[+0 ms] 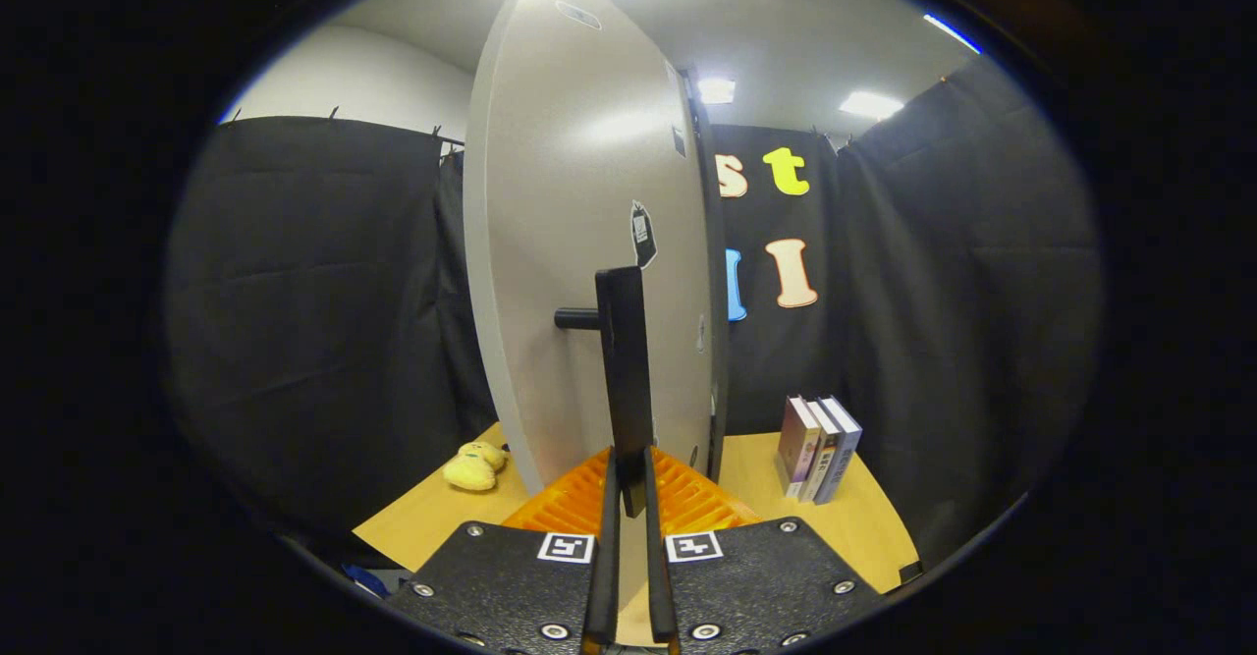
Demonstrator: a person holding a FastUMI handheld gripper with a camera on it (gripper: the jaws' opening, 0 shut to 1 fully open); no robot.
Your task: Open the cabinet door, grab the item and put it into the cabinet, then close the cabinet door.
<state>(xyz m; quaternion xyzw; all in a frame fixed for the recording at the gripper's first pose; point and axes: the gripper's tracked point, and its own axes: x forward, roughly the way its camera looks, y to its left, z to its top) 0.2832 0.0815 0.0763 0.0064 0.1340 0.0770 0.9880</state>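
Note:
A tall pale cabinet door (570, 243) stands just ahead of me, with its thick edge showing on its left side. A black upright bar handle (624, 360) sticks out from it on a short black post. My gripper (629, 473) is shut on the lower end of this handle, with both fingers pressing on the bar. A yellow plush toy (473, 468) lies on the wooden table (432, 518), left of the door's foot. What is behind the door is hidden.
Three upright books (818, 447) stand on the table right of the cabinet, near the black cloth wall. A dark gap (715, 341) runs down the door's right side. The table's front edge lies close below my fingers.

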